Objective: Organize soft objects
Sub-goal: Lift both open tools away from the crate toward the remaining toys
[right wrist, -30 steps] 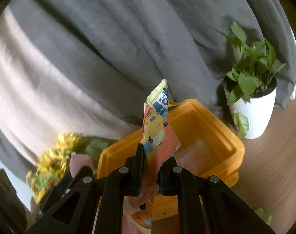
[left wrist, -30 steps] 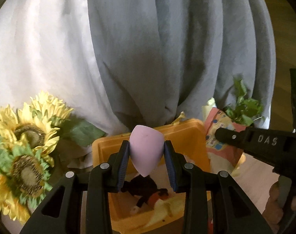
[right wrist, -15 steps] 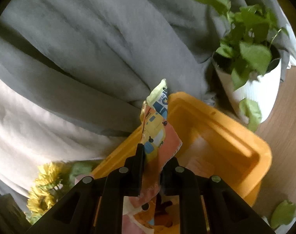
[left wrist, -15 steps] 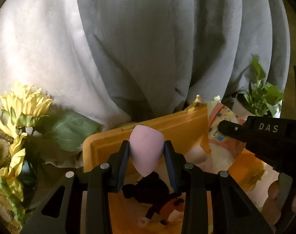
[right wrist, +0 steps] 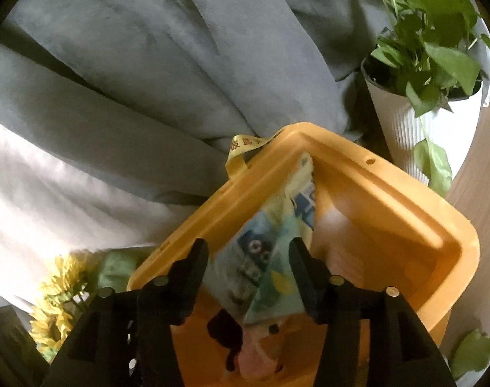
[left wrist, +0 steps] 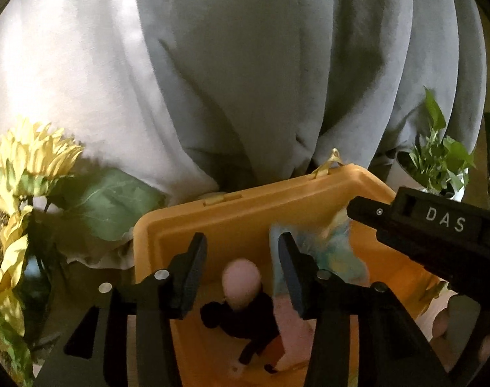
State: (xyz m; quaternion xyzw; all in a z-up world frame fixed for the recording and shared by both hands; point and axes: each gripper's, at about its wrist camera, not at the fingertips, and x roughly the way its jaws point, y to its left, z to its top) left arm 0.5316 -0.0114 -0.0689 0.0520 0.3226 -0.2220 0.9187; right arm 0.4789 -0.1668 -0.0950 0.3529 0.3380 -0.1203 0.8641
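We see a grey curtain (left wrist: 261, 80) filling the background in both views, with a paler drape (left wrist: 67, 80) at its left. Below it sits a yellow bin (right wrist: 374, 174), its rim facing us and a yellow ribbon (right wrist: 241, 148) looped over its far corner. To the right of the bin stands a plant (right wrist: 438, 42) in a white ribbed pot (right wrist: 403, 122) on a wooden floor (right wrist: 480, 167); to the left are sunflowers (left wrist: 28, 158) with a broad green leaf (left wrist: 112, 203). Both tongs hang over the bin, pointing down into it. Our left tongs (left wrist: 241, 261) are opening, and the pink sponge (left wrist: 241, 285) lies below and between the jaws, blurred, clear of both pads, just above a black plush toy (left wrist: 245, 319) that lies on the bin's floor. Our right tongs (right wrist: 248, 271) are opening too: the printed cloth (right wrist: 270, 258) lies between the jaws but neither pad presses on it, and its upper corner leans against the bin's far inside corner. The cloth is blurred, so we cannot tell whether it has come to rest. In the left view, the right tongs' black body crosses the bin's right rim, marked with white letters, and the cloth shows beneath it, inside the bin. Fingers (left wrist: 438, 322) of the hand holding it show at the lower right edge.
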